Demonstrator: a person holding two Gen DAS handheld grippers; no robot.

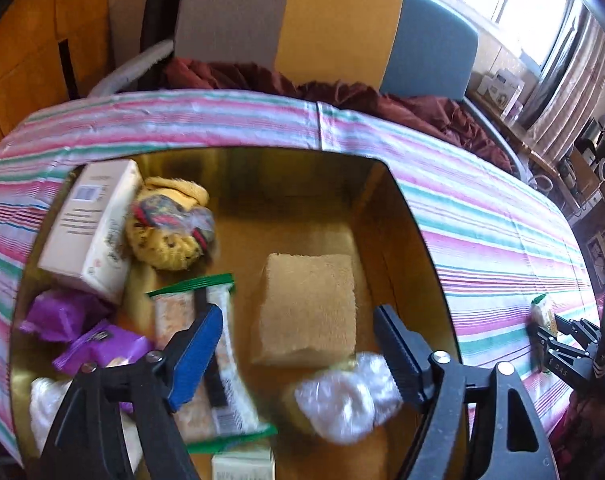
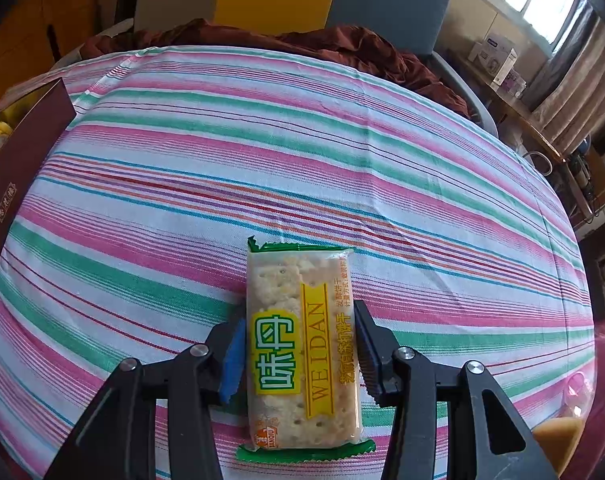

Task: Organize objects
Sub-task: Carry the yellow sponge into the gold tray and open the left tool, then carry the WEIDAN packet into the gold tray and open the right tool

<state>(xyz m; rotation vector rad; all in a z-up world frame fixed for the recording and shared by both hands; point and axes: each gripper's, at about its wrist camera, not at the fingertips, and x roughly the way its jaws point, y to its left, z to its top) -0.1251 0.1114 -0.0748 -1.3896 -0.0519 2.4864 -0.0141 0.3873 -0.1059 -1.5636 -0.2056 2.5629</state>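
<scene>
While my left gripper (image 1: 298, 356) hangs spread wide over the gold box (image 1: 386, 208), the clear-wrapped sweet (image 1: 346, 400) sits loose between its fingers; it may snag on lifting. Right view: my right gripper (image 2: 298, 354) pinches the cracker packet (image 2: 302, 348) on the striped worktop (image 2: 262, 152); squeezing could crush it.

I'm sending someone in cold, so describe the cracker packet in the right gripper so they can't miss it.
Start at the striped tablecloth; to the right of the dark red box, the right gripper clamps a cracker packet. It is clear with green crimped ends, a yellow label reading WEIDAN, and it lies outside the box.
</scene>
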